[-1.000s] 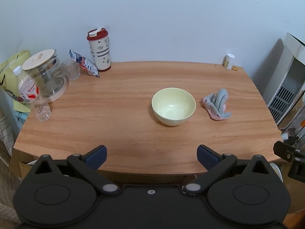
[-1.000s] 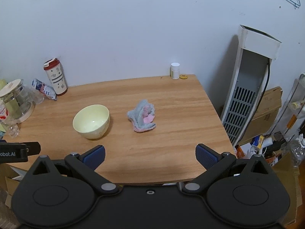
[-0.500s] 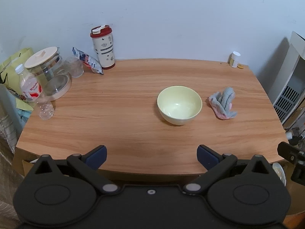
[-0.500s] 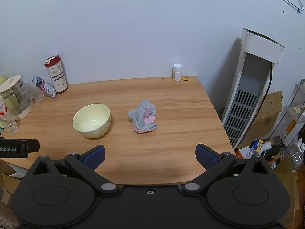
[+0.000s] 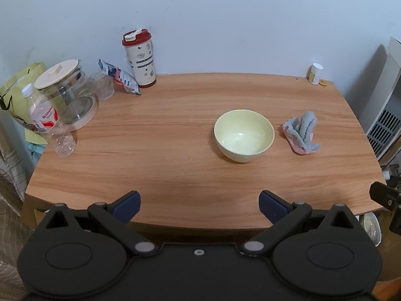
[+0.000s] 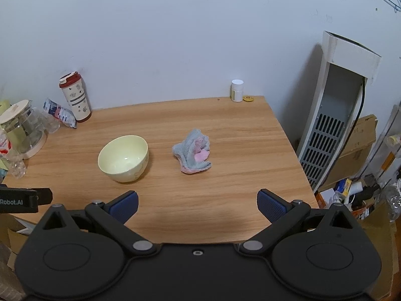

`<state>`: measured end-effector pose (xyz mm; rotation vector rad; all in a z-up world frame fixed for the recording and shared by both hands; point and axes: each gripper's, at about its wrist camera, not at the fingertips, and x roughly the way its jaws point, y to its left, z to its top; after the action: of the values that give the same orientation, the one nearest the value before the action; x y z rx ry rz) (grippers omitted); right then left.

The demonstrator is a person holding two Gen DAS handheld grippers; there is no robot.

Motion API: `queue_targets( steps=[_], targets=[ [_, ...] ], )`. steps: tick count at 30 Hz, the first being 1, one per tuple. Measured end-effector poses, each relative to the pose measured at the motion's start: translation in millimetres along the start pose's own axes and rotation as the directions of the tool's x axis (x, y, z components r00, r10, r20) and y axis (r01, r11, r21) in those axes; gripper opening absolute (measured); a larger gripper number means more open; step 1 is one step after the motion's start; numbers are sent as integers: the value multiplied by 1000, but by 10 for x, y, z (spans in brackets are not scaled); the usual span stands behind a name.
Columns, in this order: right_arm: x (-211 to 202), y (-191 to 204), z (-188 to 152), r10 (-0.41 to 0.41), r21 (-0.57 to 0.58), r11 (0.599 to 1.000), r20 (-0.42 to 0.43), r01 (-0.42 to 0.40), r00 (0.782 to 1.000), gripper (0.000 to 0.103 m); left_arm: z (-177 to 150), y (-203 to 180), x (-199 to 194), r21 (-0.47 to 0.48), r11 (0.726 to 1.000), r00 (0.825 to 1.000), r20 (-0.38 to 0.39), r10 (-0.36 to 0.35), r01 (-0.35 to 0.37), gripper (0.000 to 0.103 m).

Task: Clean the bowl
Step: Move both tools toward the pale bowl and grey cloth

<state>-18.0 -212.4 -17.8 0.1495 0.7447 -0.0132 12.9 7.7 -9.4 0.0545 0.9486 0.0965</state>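
A pale yellow bowl (image 5: 244, 135) stands upright and empty on the wooden table (image 5: 163, 135); it also shows in the right wrist view (image 6: 123, 158). A crumpled grey and pink cloth (image 5: 300, 132) lies just right of the bowl, seen too in the right wrist view (image 6: 193, 151). My left gripper (image 5: 199, 205) is open and empty above the table's near edge, well short of the bowl. My right gripper (image 6: 197, 204) is open and empty above the near edge, in front of the cloth.
At the table's back left stand a red-lidded tumbler (image 5: 139, 60), a snack packet (image 5: 119, 76), a glass jar with a cream lid (image 5: 67, 92) and a plastic water bottle (image 5: 46, 120). A small white pill bottle (image 5: 315, 73) stands at the back right. A white heater (image 6: 333, 110) and boxes stand right of the table.
Both grippers have moved slightly forward and up over the table's near edge. The bowl and cloth have not moved. Both grippers stay open.
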Motion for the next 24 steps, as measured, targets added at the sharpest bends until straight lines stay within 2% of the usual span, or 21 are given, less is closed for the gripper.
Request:
queue_targets(
  steps=[24],
  targets=[
    [129,-17,81,15,0,1000,-29,-15,999,103,14,37,95,-23,1000,1000,-29,8,-8,103]
  ],
)
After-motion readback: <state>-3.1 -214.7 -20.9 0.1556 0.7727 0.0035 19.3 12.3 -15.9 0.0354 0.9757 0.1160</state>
